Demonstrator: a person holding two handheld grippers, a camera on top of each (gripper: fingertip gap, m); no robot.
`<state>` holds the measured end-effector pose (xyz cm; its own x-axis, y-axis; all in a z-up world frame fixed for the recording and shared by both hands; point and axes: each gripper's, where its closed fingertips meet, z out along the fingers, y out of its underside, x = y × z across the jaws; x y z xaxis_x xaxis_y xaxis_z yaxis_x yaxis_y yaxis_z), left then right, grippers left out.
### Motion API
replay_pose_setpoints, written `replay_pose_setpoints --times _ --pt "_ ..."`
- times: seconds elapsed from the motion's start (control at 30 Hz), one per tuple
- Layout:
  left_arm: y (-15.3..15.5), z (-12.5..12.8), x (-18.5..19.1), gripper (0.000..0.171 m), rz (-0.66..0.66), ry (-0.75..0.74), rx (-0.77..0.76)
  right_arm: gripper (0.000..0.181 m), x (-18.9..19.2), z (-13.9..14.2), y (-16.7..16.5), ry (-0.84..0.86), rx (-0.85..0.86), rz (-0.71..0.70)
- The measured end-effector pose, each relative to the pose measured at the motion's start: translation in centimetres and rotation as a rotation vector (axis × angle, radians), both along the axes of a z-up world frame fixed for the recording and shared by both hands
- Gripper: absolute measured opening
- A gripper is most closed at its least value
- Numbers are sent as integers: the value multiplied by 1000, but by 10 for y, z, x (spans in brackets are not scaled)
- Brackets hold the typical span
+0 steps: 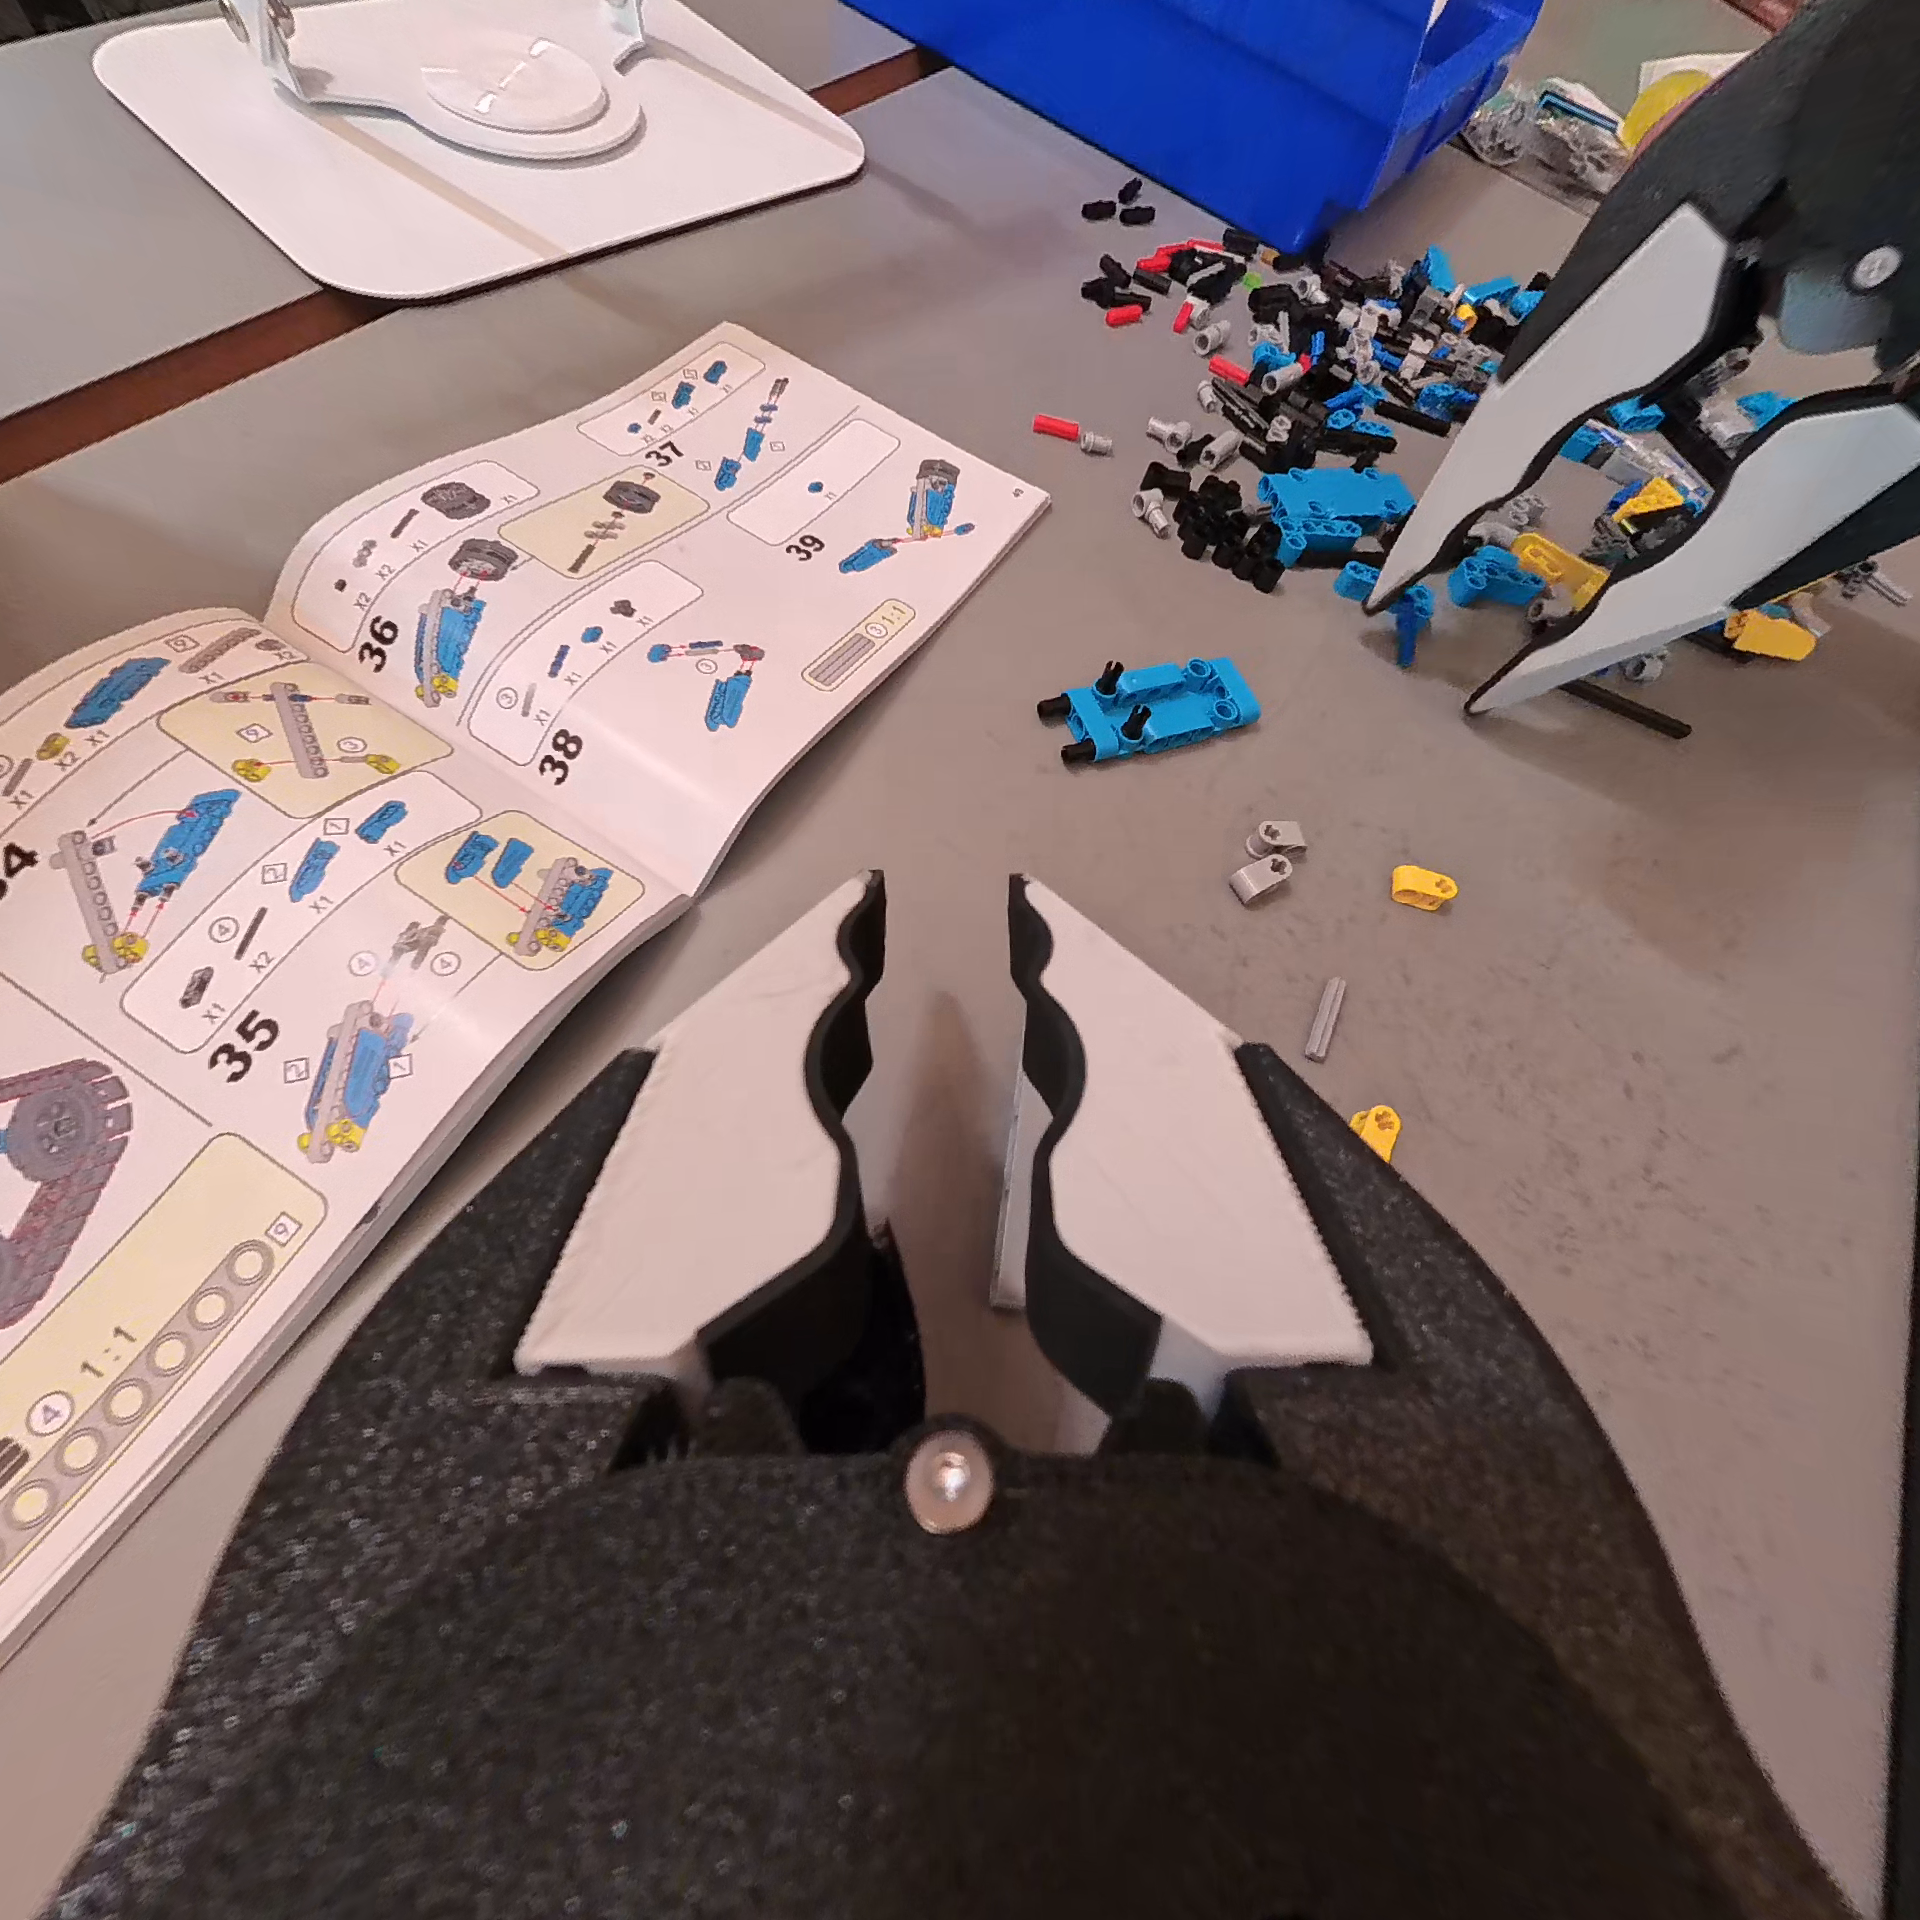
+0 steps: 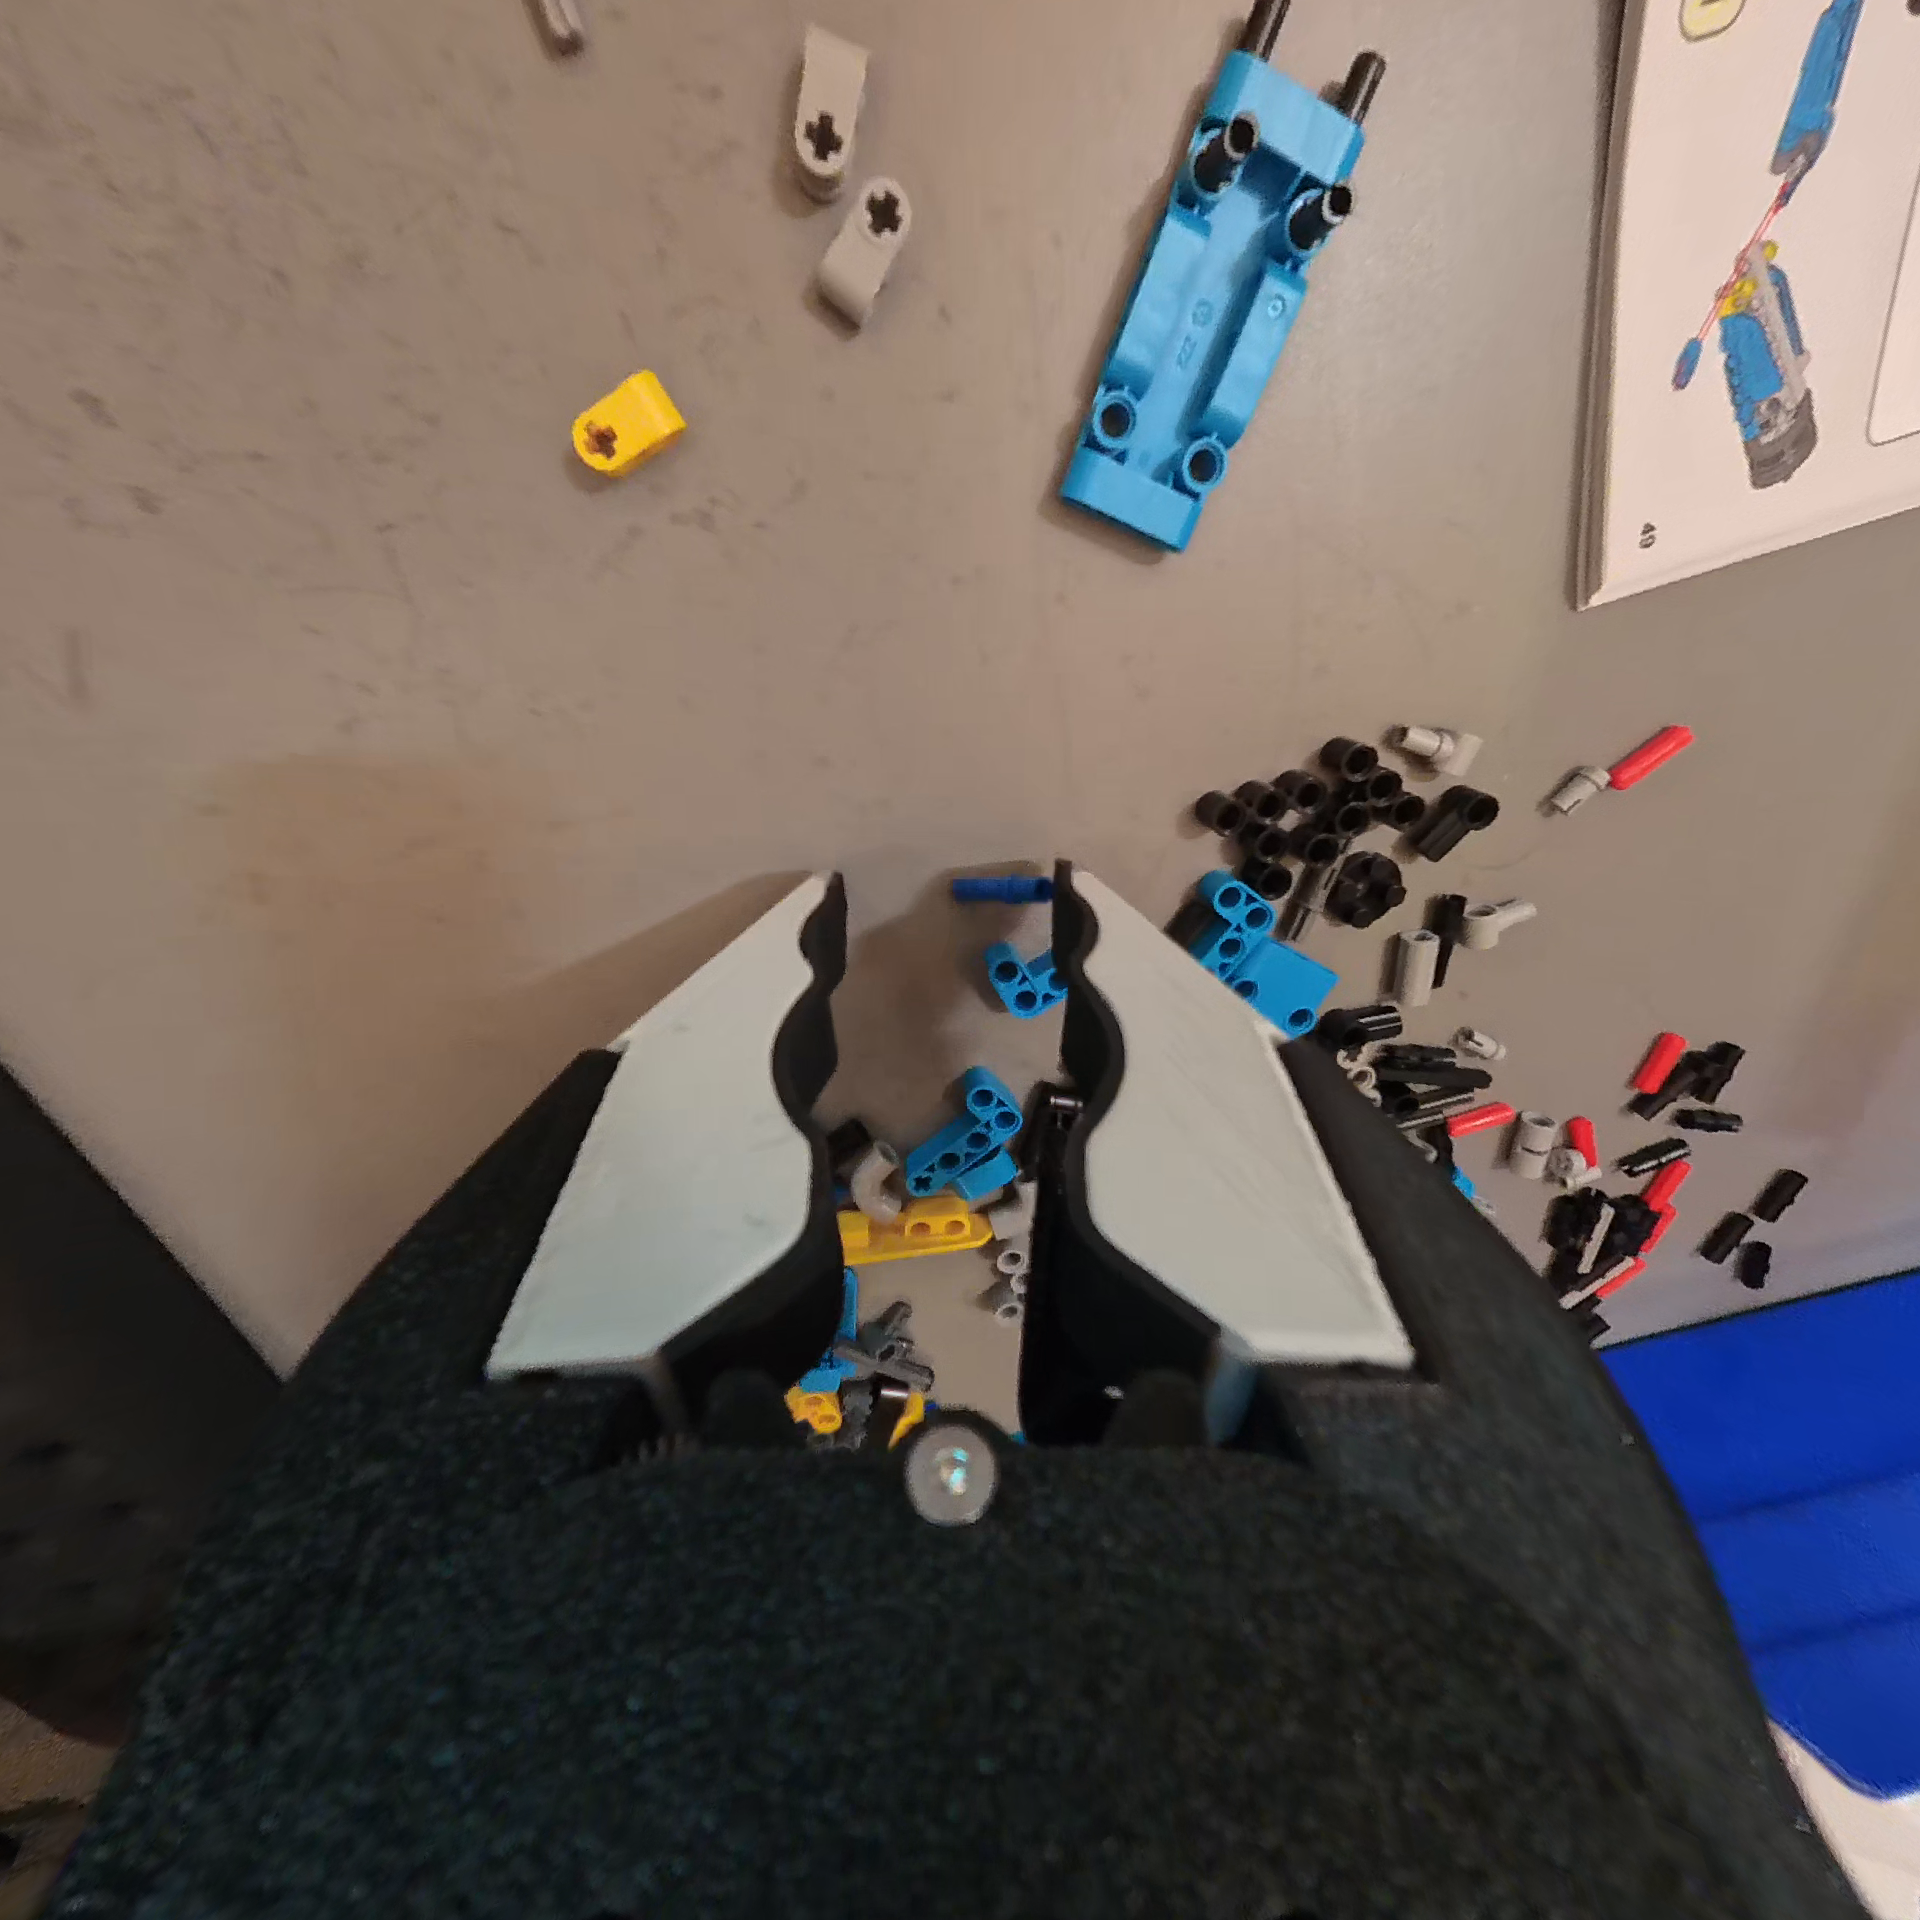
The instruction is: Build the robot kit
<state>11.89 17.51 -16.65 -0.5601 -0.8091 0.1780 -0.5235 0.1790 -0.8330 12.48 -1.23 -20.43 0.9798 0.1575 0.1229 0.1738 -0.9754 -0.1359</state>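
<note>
My left gripper [image 1: 948, 894] is open and holds nothing, low over the grey table [image 1: 1610, 1299]. A pale grey strip [image 1: 1008, 1195] lies partly hidden behind its right finger. Nearest ahead lies a blue panel with black pins [image 1: 1153, 707], also in the right wrist view [image 2: 1216, 301]. My right gripper [image 2: 948, 878] is open over the edge of a pile of small black, blue, grey and red pieces [image 2: 1351, 831]. A small blue pin [image 2: 997, 888] and a blue angled piece [image 2: 1023, 977] lie between its fingers. It also shows in the left wrist view [image 1: 1429, 655].
An open instruction booklet [image 1: 416, 779] lies at the left. Two grey connectors [image 1: 1268, 862], a yellow piece [image 1: 1423, 886] and a grey axle [image 1: 1325, 1018] lie loose. A blue bin [image 1: 1247, 104] and a white stand base [image 1: 468, 208] are at the back. The left gripper's tips are roughly 20 cm from the right gripper's.
</note>
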Motion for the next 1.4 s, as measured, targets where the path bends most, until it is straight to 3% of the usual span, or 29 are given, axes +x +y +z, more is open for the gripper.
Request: replay_pose_setpoints --times 0.23,0.5,0.73,1.2,1.33,1.4 --pt "0 0 0 23 1 -1 0 33 -9 3 -1 7 19 1" --pt "-3 0 -1 23 -9 1 -3 32 1 4 22 4 174 -43" --pt "-10 1 -5 23 -40 8 -14 29 -1 7 55 215 335 -124" --pt "-27 2 -12 23 -92 18 -37 5 -6 -5 63 157 328 -220" --pt "-40 6 -18 19 -137 32 -102 4 -21 16 92 269 563 -235" --pt "-48 9 -24 8 -183 41 -140 4 -28 36 110 356 744 -258"
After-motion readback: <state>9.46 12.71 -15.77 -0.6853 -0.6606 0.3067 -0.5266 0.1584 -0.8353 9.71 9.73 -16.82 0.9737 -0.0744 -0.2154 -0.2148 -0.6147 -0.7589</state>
